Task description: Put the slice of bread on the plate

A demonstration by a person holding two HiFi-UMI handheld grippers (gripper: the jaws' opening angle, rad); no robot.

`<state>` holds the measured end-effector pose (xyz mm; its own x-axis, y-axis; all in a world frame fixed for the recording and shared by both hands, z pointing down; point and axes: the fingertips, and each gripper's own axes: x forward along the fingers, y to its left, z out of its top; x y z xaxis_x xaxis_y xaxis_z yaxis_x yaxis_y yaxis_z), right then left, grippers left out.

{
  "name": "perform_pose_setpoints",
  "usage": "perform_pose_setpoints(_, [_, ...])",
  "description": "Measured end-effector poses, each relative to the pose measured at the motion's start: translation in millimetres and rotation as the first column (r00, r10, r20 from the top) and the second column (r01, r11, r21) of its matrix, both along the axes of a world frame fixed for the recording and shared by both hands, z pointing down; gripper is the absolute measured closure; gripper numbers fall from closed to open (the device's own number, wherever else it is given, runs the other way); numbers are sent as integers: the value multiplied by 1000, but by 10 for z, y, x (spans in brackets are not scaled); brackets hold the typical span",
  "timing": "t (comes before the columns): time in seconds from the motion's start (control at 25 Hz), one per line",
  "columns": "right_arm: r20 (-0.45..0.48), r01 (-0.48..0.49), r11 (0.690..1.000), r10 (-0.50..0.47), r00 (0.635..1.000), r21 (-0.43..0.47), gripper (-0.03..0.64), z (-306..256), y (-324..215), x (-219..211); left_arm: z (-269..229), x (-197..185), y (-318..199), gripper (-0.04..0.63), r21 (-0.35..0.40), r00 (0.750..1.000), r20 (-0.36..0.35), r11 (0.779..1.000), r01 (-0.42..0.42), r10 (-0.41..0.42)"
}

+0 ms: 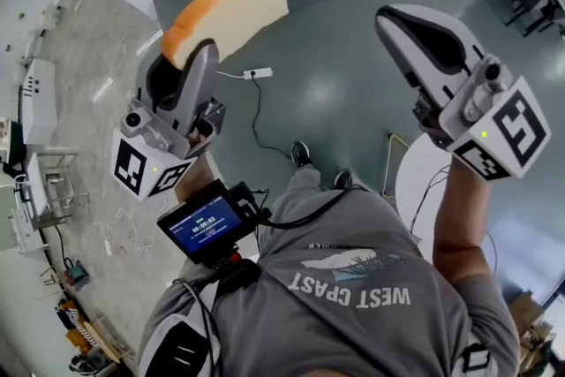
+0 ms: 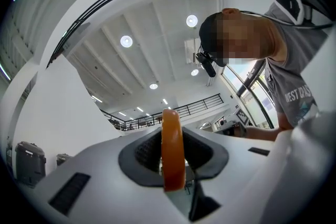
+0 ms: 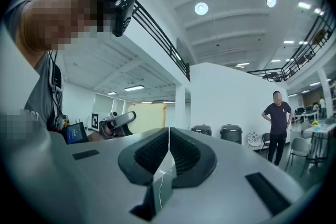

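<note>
The bread slice (image 1: 231, 9) sits in the left tool (image 1: 188, 57), right tool (image 1: 393, 20) alongside.

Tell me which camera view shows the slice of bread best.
The head view: the slice of bread shows most of its broad face, held in the left tongs. The left gripper view shows only its orange crust, edge-on between the pads. The right gripper view shows it small and far away.

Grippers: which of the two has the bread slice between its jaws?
The left gripper: its jaws clamp the crust edge of the bread slice, held up in the air. The right gripper has its jaws together with nothing between them.
</note>
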<state>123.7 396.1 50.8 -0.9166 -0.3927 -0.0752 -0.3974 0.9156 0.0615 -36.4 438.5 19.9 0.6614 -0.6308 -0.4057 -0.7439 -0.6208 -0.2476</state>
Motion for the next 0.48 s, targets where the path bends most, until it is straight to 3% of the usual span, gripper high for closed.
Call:
perform_pose_setpoints(0.12, [10,-16,1000,16,1000,-10,611,178,-22,-37,197,-54,-63,499,-20,1000,-5,1000,-12,12])
perform_pose_setpoints(0.28, [20,-27,999,27,999,-24,611,502,-751,-477,550,-490,-813,499,-45,1000,-7,999,-21,21])
perform_pose_setpoints(0.48, [15,-43,999,44,999,-32,611,510,-989,-784,544,-779,-1063,499,-49,999,-8,998,-47,47])
